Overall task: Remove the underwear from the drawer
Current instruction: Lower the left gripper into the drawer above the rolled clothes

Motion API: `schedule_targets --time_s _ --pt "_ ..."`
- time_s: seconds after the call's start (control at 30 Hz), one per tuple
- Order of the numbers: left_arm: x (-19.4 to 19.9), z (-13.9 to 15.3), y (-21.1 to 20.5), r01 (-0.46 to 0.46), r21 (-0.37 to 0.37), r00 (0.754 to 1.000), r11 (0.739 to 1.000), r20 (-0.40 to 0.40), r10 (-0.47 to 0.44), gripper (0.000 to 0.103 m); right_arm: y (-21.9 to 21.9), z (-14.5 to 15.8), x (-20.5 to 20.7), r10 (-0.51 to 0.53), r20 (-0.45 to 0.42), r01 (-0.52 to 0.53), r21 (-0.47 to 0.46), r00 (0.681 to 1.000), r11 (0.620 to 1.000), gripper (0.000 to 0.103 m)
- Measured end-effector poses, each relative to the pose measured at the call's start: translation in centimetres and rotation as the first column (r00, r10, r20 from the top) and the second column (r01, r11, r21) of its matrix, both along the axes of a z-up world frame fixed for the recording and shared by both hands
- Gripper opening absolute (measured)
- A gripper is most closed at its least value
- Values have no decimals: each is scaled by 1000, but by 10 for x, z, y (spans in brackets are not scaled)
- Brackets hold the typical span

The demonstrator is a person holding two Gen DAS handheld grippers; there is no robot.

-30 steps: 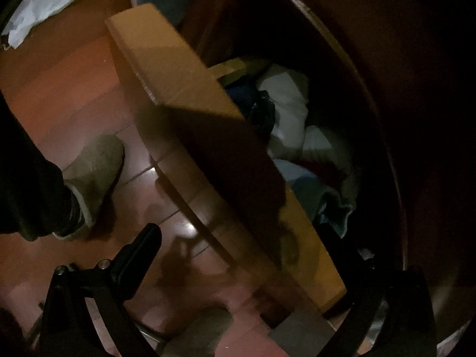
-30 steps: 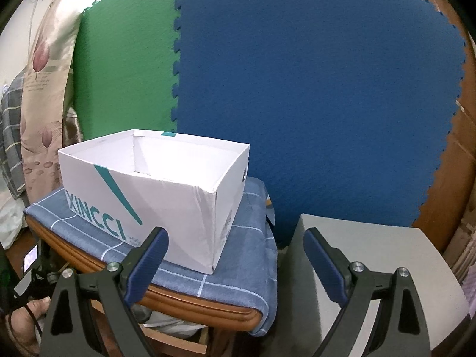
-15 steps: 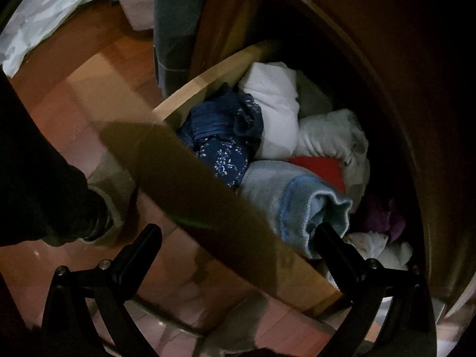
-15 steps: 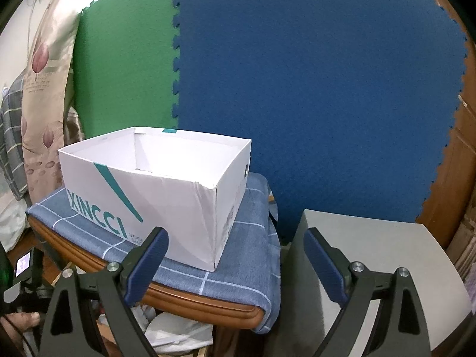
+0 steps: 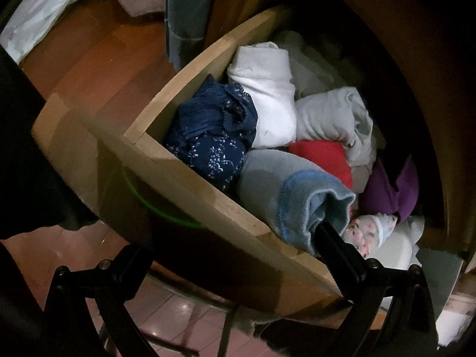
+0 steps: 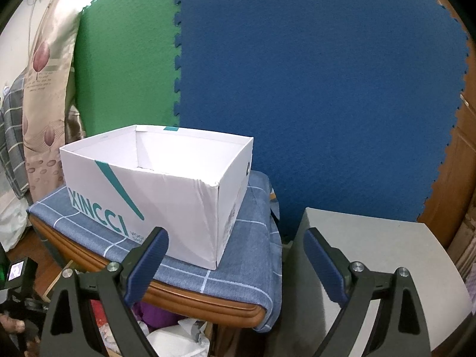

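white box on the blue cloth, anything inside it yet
No: the white box on the blue checked cloth shows only bare white inner walls; its floor is partly hidden.

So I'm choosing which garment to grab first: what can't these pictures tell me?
- Left wrist: drawer back half lost in cabinet shadow.
- Left wrist: left gripper finger covers the light blue roll's opening.
- Right wrist: white box floor hidden by its near wall.
- Right wrist: drawer not shown.

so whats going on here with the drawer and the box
A person holds a gripper in each hand. The left gripper hovers open over the pulled-out wooden drawer of folded underwear, one finger beside a light blue rolled garment. The right gripper, also open, faces an empty white cardboard box.
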State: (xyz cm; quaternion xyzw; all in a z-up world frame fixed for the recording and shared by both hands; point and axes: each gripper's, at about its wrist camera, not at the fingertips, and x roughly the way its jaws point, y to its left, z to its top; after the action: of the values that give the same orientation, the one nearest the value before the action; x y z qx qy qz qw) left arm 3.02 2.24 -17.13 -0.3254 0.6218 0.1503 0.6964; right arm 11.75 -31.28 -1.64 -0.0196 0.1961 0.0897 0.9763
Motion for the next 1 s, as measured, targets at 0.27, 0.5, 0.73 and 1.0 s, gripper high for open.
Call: schedule_targets --time_s 0.27,0.5,0.73,1.0 --pt "8 10 -6 66 -4 996 998 -55 -66 103 0 0 0 1 -1 -1 0 1000 1000 95" --pt "9 11 4 106 -14 989 994 -102 -106 103 0 -1 0 3 -5 -3 -6 1000 1000 95" --pt "22 7 14 112 -25 985 993 -126 -115 103 2 -2 1 4 -7 -4 -11 1000 1000 95" --pt "2 23 -4 188 87 979 978 -96 -179 99 2 -2 2 8 -8 -9 -16 1000 1000 95"
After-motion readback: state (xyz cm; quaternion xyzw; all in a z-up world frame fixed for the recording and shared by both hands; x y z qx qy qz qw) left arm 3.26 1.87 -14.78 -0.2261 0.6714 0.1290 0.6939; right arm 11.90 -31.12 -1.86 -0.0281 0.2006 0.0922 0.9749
